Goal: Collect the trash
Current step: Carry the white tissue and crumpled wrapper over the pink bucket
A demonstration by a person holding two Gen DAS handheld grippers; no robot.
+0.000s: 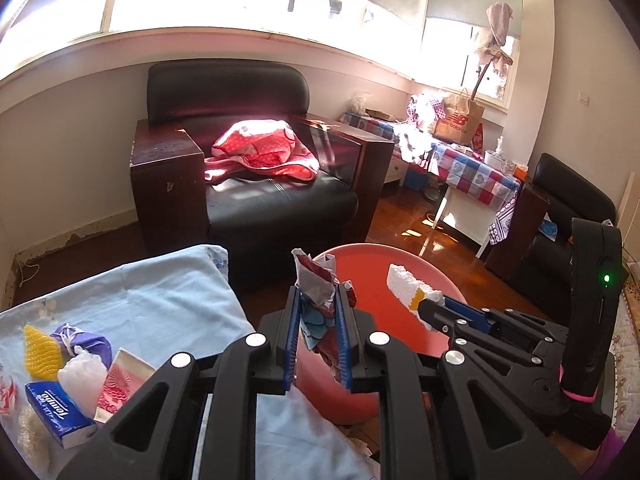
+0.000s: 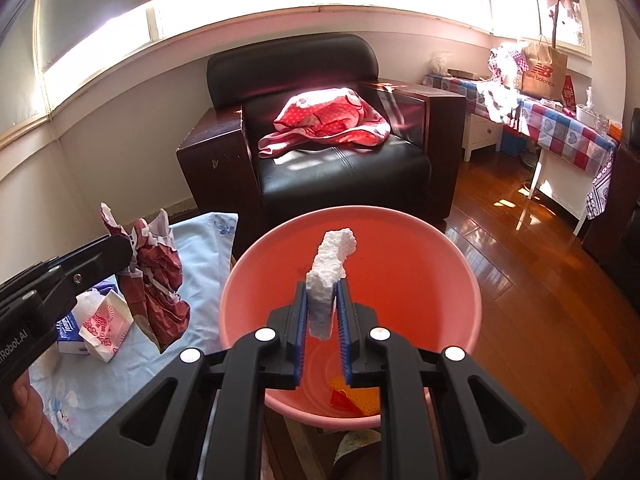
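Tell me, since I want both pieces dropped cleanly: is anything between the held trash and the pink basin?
Nothing visible. The right gripper holds the white foam piece directly above the pink basin. The left gripper holds the crumpled wrapper at the basin's near edge, with only open air between.

The brown paper shopping bag (image 2: 544,67) on the checked tablecloth carries a red "NB" logo over the words "new balance". The small blue tissue packet (image 1: 60,414) lying on the pale blue cloth reads "Tempo". The black gripper body (image 2: 24,336) at the left edge of the right wrist view shows white lettering ending "Robot.AI".
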